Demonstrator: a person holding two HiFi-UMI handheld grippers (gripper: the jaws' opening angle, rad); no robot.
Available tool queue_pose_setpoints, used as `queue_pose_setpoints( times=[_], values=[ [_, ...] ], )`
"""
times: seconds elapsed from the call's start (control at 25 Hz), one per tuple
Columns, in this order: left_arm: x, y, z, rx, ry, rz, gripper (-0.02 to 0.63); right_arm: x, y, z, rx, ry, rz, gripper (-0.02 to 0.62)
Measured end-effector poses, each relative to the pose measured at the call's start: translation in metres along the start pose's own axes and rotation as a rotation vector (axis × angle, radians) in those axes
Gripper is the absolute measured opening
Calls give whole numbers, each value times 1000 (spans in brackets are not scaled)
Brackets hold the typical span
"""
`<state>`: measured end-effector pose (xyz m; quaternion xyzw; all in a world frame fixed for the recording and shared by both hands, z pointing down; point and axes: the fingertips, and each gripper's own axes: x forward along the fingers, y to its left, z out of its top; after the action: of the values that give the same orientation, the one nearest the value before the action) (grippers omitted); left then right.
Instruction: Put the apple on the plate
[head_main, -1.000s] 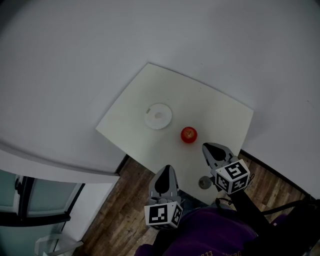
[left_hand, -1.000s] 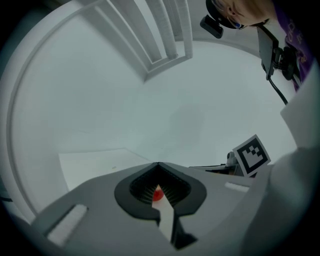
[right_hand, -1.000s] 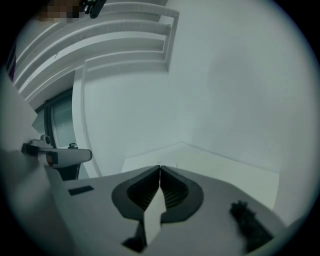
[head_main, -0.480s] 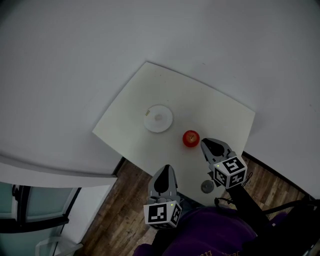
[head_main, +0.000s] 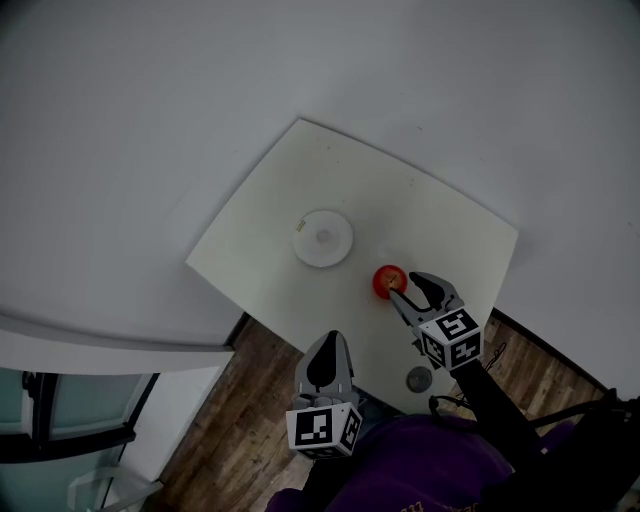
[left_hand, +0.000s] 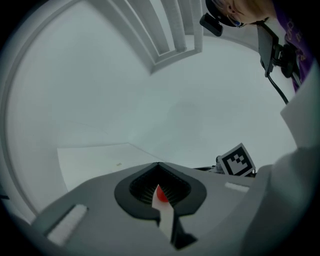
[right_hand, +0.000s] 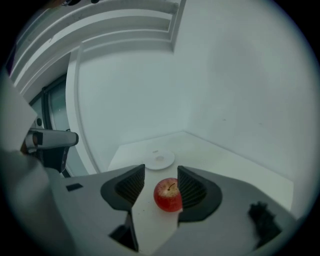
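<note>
A red apple (head_main: 387, 281) stands on the white table (head_main: 440, 230), right of a small white plate (head_main: 323, 238). My right gripper (head_main: 408, 286) has its jaws on either side of the apple (right_hand: 168, 195). They are opening: the apple sits close against the right pad, with a gap at the left pad. The plate (right_hand: 159, 159) lies just beyond the jaws. My left gripper (head_main: 329, 345) hovers shut over the table's near edge, holding nothing. In the left gripper view a sliver of the apple (left_hand: 161, 195) shows through the slit of the left gripper (left_hand: 159, 166).
A small dark round object (head_main: 419, 379) lies on the table near its front edge, below the right gripper, and shows again as a dark object (right_hand: 262, 220). The table stands in a white corner. Wooden floor (head_main: 250, 400) and a glass-fronted unit (head_main: 60, 420) lie to the left.
The right gripper has moved forward and down to the apple, and its shut jaws have parted round it. The left gripper has shifted only slightly.
</note>
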<state>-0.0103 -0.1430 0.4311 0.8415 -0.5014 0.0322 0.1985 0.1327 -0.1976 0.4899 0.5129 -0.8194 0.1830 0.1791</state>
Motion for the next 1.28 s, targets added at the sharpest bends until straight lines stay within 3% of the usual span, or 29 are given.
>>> queue_pose_setpoints(
  times=[0.72, 1.28],
  values=[
    [8, 26, -2, -8, 13, 44, 6, 43, -8, -35, -103, 152, -13, 341],
    [10, 40, -4, -8, 22, 66, 6, 65, -13, -55, -120, 233, -17, 364]
  ],
)
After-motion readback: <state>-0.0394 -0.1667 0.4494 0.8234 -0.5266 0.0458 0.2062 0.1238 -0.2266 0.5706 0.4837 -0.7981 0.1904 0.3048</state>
